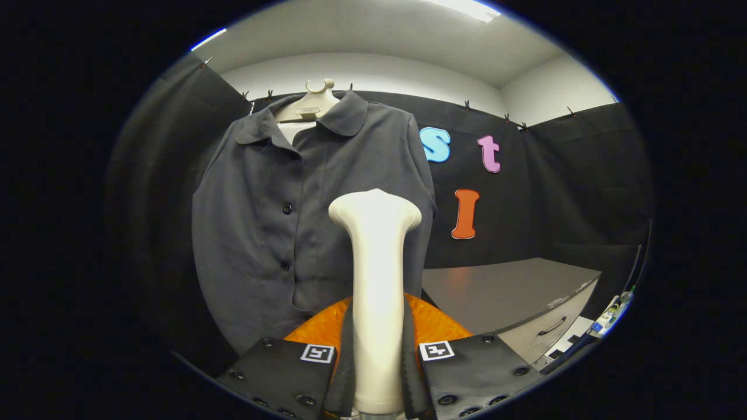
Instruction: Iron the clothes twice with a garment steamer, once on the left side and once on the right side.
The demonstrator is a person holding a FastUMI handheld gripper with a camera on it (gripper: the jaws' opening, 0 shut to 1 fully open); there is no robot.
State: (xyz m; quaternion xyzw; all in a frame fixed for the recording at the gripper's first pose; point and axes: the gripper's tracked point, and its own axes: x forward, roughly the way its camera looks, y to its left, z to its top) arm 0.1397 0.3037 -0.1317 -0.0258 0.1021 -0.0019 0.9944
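A dark grey buttoned shirt (292,233) hangs on a pale mannequin form (312,102) in the upper left-centre of the frame, its collar open at the top and its hem dropping to just above the fingers. Behind it runs the black cloth wall, with white wall and ceiling above. To the right of the shirt's edge the wall is bare cloth, and lower right stands a grey cabinet (513,291) with a flat top and a drawer handle on its front; its near corner comes close to the shirt's lower right side, so the free space on that side is the gap above the cabinet top. Left of the shirt the dark cloth wall curves in near the sleeve. In the lower centre the gripper (378,361) is closed narrowly around the white garment steamer (376,280), both fingers pressing against its handle from either side. The steamer stands upright between them, its wider head in front of the shirt's right half, near mid-height; whether it touches the fabric cannot be told.
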